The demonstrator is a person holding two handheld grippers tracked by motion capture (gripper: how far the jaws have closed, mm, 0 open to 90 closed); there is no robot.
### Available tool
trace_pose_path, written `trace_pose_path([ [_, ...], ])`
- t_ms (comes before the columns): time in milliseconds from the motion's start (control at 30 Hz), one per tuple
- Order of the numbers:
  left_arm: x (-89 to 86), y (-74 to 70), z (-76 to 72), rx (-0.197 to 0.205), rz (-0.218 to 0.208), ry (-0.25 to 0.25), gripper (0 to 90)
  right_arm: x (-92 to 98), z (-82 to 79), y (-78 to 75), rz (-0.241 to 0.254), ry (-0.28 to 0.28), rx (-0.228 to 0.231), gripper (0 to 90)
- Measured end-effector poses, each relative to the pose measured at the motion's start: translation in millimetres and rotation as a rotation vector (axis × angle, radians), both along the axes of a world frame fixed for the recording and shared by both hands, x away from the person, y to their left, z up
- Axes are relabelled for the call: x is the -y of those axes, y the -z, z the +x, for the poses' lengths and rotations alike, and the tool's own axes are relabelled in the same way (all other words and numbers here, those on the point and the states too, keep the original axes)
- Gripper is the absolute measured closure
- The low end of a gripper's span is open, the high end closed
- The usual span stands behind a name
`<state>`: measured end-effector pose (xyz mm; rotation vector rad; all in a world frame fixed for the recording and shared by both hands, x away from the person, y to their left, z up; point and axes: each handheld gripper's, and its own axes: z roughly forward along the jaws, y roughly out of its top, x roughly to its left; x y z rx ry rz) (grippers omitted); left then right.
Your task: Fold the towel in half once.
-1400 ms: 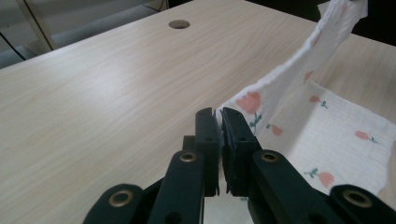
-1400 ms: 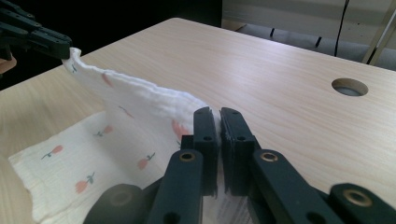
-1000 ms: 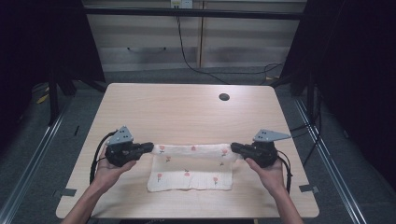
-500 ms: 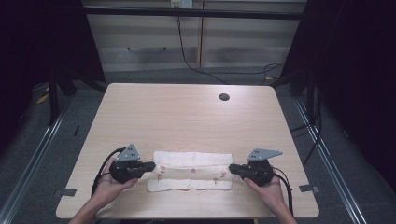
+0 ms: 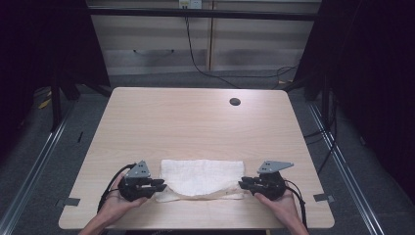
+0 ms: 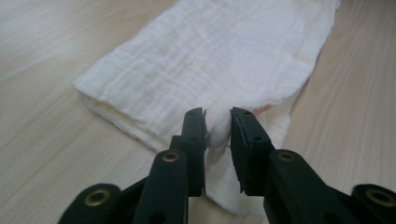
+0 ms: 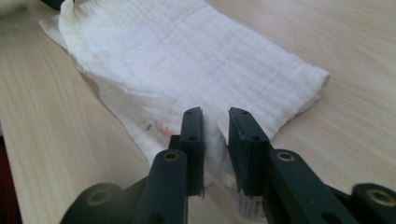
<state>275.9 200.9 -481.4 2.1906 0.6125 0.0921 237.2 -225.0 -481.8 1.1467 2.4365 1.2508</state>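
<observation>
The white cloth (image 5: pixel 201 177) lies folded on the table (image 5: pixel 195 122). The left claw (image 5: pixel 160 187) and right claw (image 5: pixel 243 184) have just been opening, each loose around a cloth corner.

Place: I read this as a lab recording bay.
Table (image 5: pixel 195 122): my bare light-wood bench with a cable hole (image 5: pixel 235 102).
Surround: black curtains (image 5: pixel 372 73), floor rails (image 5: pixel 34 171), tape marks.
Back: pale cabinets (image 5: pixel 161 49), dangling cable (image 5: pixel 195 54).

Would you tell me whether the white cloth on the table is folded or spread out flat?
Folded. The white cloth lies doubled over itself: the left gripper view shows stacked layers at its rounded end, and a lower layer sticks out along the near edge.
</observation>
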Motion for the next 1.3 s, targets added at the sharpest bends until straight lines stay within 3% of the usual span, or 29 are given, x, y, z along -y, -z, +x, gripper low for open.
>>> trace_pose_path([
  [133, -8.6, -4.6, 6.6, -0.020, -0.058, -0.036, 66.7, 1.7, -2.2, -10.8, 0.032, 0.003, 0.031, 70.6],
  [300, -11.2, -11.0, 10.8, 0.000, -0.073, -0.063, 64.2, 2.3, 1.5, -13.4, 0.039, 0.005, 0.039, 70.7],
  [367, -7.4, -11.3, 14.1, 0.013, -0.051, -0.064, 65.2, 1.8, 4.2, -13.1, 0.038, 0.010, 0.035, 72.9],
  [467, 3.7, -8.3, 26.8, -0.006, -0.019, -0.064, 66.0, 1.2, 12.9, -14.9, 0.027, 0.020, 0.031, 74.6],
  [667, 23.8, -1.2, 49.6, -0.010, 0.028, -0.074, 69.8, 0.0, 45.6, -20.3, 0.005, 0.024, 0.027, 78.1],
  [800, 26.9, 10.6, 56.6, -0.016, 0.057, -0.099, 71.4, -2.0, 68.3, -11.8, -0.024, 0.046, 0.010, 77.4],
  [867, 26.5, 17.6, 56.1, -0.011, 0.078, -0.110, 71.6, 0.4, 75.4, -5.4, -0.009, 0.069, 0.003, 76.5],
  [900, 25.3, 19.6, 55.5, -0.002, 0.060, -0.113, 72.0, 1.5, 78.5, -2.3, -0.007, 0.076, -0.008, 75.3],
  [933, 24.4, 19.7, 55.5, -0.002, 0.060, -0.112, 72.3, 1.8, 80.8, -0.4, -0.032, 0.082, -0.014, 74.4],
  [1000, 24.1, 19.7, 54.5, 0.005, 0.066, -0.113, 72.3, 4.3, 83.5, 3.4, -0.017, 0.087, -0.019, 72.6],
  [1067, 23.6, 20.3, 53.7, 0.011, 0.061, -0.109, 72.2, 3.5, 85.1, 7.2, -0.035, 0.087, -0.031, 70.5],
  [1300, 20.8, 21.0, 54.3, 0.005, 0.050, -0.110, 72.2, -1.7, 86.3, 17.1, -0.067, 0.053, -0.057, 65.9],
])
